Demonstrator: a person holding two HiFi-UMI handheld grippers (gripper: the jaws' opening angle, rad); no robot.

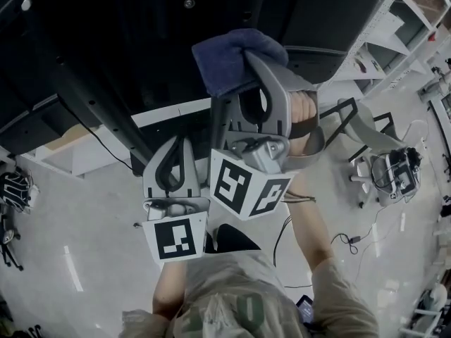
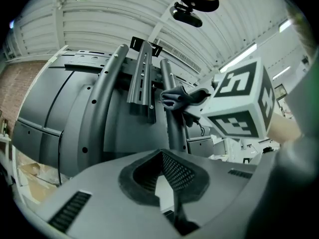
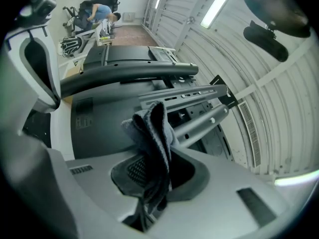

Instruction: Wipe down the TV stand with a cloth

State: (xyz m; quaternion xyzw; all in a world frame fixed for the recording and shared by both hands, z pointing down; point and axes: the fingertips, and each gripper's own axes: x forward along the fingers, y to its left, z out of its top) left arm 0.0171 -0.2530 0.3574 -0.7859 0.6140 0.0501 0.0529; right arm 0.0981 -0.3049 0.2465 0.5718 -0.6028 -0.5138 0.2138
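Note:
In the head view my right gripper (image 1: 251,62) is raised in front of the dark TV stand (image 1: 99,108), shut on a bunched blue cloth (image 1: 229,58). The right gripper view shows the cloth (image 3: 152,128) pinched between the jaws of this gripper (image 3: 149,156), sticking up before the stand's grey bars (image 3: 129,73) and slotted bracket (image 3: 184,96). My left gripper (image 1: 171,148) hangs lower and to the left, shut and empty. In the left gripper view its pads (image 2: 162,156) meet, facing the stand's poles (image 2: 99,103); the cloth (image 2: 177,97) shows at right.
The back of the black TV (image 1: 141,20) fills the top. White shelving (image 1: 394,27) stands at the right, with a headset-like device (image 1: 396,173) and cables (image 1: 349,239) on the floor. Dark gear (image 1: 14,189) lies at the left edge. A person (image 3: 97,11) sits far off.

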